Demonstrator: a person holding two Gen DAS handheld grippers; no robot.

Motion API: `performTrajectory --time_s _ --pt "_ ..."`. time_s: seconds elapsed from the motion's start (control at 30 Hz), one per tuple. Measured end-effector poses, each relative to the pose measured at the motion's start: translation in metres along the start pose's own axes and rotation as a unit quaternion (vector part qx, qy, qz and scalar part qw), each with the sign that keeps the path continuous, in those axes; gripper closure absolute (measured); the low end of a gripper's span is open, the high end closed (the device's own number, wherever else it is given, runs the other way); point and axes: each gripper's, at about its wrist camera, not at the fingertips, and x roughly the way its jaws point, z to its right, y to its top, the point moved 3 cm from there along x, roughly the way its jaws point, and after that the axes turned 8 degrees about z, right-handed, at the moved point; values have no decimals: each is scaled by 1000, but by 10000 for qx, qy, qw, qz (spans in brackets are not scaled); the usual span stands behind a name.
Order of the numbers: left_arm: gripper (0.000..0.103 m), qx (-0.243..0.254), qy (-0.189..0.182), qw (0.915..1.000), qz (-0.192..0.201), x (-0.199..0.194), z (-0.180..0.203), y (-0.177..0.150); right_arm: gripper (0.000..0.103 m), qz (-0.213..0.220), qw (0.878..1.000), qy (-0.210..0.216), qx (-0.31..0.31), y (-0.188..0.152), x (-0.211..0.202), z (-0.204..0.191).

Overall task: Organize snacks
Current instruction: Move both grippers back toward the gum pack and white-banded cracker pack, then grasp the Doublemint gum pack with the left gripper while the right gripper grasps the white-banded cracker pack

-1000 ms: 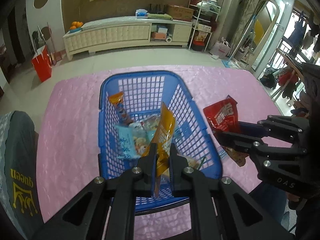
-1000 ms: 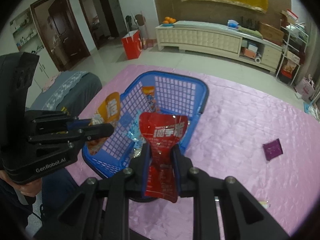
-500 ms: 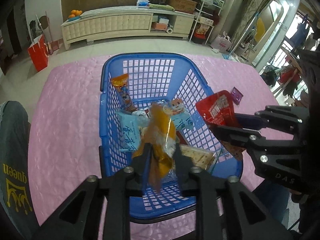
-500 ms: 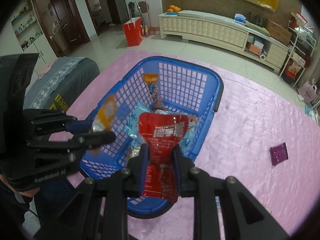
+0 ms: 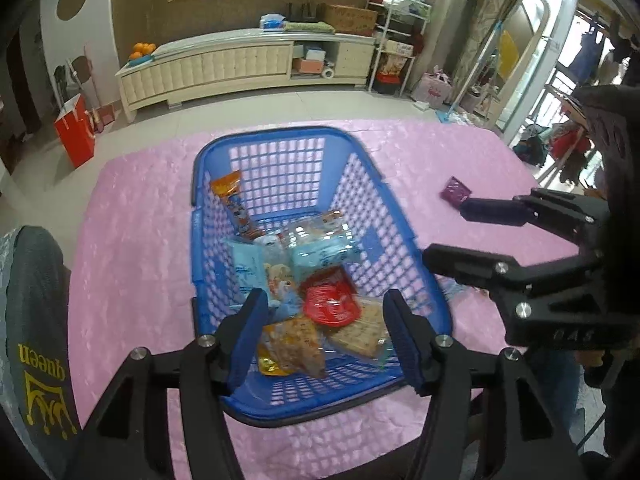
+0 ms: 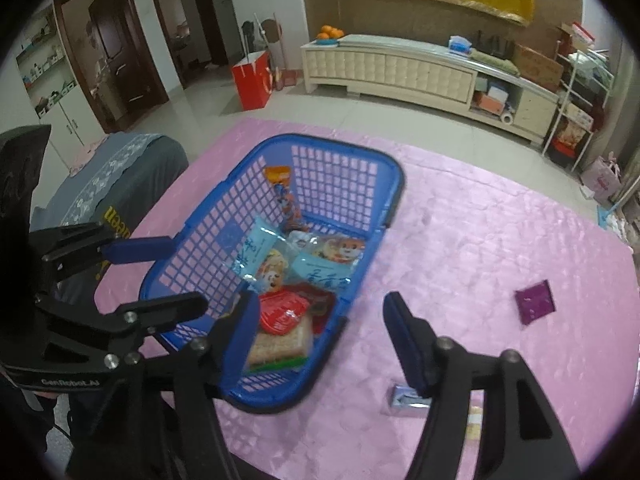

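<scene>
On the pink bench point(image 5: 132, 248) sits a blue basket point(image 5: 280, 148) with holes in its walls. Far left, a grey cushion point(image 5: 32, 320) with yellow letters sits at the bench edge. The left gripper point(image 5: 324, 332) hangs over the near end of the basket. Its jaws have just been opening and now stand spread apart, with nothing pinched between them. Inside the basket, an orange snack stick point(image 5: 234, 204) leans on the left wall. Light blue snack bags point(image 5: 320, 244) lie in the middle. Nearer lie an orange-yellow packet point(image 5: 292, 344), a red packet point(image 5: 330, 304) and a clear pack of crackers point(image 5: 360, 332). To the right, the right gripper point(image 6: 320, 328) hangs over the basket's right rim and the bench. Its jaws have also just been opening and are spread apart, holding nothing. Farther right, a small purple packet point(image 6: 534, 302) lies alone on the bench, well apart from the basket. A small silver-blue packet point(image 6: 404, 400) lies on the bench near the right gripper.
</scene>
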Motion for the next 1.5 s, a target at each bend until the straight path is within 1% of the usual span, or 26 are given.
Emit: performTrajectory --time_s 0.03,0.07,0.2,0.3,0.4,0.57,0.7,0.83,1.0,1.07,1.17,1.33,1.4,1.5 --pt "40 49 -25 10000 35 -3 7 2 35 23 10000 -39 10 -1 -5 4" --pt "39 88 -44 9999 59 -5 11 3 35 55 9999 -85 29 -2 -11 9" --pt "38 293 -154 9994 136 -10 41 11 35 122 9996 -221 115 -8 -31 28" --pt "33 476 -260 9984 163 -9 66 16 35 168 9990 -359 210 -15 -45 46" --pt "33 723 -361 9966 148 -5 93 19 34 187 9983 -433 347 -25 -56 65" --pt "33 1006 -556 9934 32 13 136 21 34 135 9965 -603 556 -44 -67 98" --pt "33 1165 -674 9909 -70 33 161 18 34 43 9949 -698 726 -61 -69 121" --pt "33 1343 -705 9881 -262 54 180 10 34 -70 9930 -747 916 -82 -66 146" --pt "33 1521 -751 9839 -561 84 195 -4 34 -306 9902 -742 1140 -109 -52 168" --pt "33 1556 -718 9823 -762 102 197 -13 34 -426 9896 -745 1155 -119 -43 172" --pt "33 1566 -690 9804 -971 122 197 -25 34 -574 9892 -751 1119 -132 -31 178" --pt "33 1570 -649 9779 -1215 151 195 -37 34 -781 9865 -676 1272 -149 -12 191" --pt "33 1629 -469 9769 -1303 165 192 -42 34 -872 9854 -678 1292 -155 -5 196" --pt "33 1594 -465 9757 -1427 183 190 -49 34 -985 9835 -708 1340 -161 3 202"
